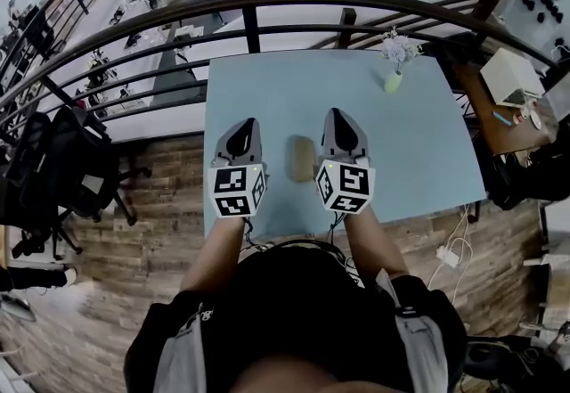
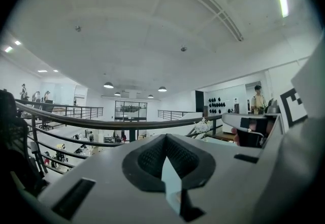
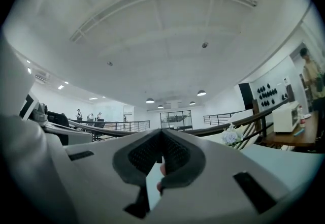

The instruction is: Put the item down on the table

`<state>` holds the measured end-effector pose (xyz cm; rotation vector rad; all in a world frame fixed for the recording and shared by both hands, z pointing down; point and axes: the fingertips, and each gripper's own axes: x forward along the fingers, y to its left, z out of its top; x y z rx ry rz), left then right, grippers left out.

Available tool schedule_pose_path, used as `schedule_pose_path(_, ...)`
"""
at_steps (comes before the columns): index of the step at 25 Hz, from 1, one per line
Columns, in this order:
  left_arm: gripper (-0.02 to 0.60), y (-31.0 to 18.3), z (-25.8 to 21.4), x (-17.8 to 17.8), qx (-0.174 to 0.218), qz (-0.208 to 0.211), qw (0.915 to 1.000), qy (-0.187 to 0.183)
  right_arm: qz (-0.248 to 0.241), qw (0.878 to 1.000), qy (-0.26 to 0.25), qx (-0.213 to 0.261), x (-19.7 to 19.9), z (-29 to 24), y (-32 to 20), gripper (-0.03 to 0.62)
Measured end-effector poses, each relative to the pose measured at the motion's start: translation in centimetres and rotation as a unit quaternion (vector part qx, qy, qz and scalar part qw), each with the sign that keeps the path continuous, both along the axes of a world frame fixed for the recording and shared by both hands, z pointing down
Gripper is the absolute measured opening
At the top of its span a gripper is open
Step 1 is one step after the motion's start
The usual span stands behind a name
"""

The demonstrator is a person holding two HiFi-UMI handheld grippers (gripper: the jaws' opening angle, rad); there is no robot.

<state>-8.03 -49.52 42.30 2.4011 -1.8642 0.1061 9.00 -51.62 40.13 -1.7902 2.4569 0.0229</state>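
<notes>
A tan, rounded item [image 1: 300, 158] lies on the light blue table [image 1: 419, 151], apart from both grippers. My left gripper [image 1: 244, 127] hovers just to its left and my right gripper [image 1: 342, 119] just to its right, both pointing away from me. Each is shut with nothing between its jaws. In the left gripper view the left gripper [image 2: 165, 139] points up at the ceiling, jaw tips meeting. The right gripper [image 3: 161, 134] is likewise shut and tilted upward in the right gripper view. The item is hidden in both gripper views.
A small green vase with white flowers [image 1: 394, 61] stands near the table's far right corner. A dark metal railing [image 1: 267, 1] runs along the table's far side. A wooden desk with a white box [image 1: 509, 79] stands right; a chair with a backpack [image 1: 62, 159] left.
</notes>
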Motion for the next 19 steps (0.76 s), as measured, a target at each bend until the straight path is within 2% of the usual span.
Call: schedule_pose_path(19, 0.009, 0.6, -0.5, 0.0, 0.005, 0.006, 1.0000, 0.004, -0.004, 1.000, 0.014, -0.023, -1.2, 1.0, -0.1, 0.000)
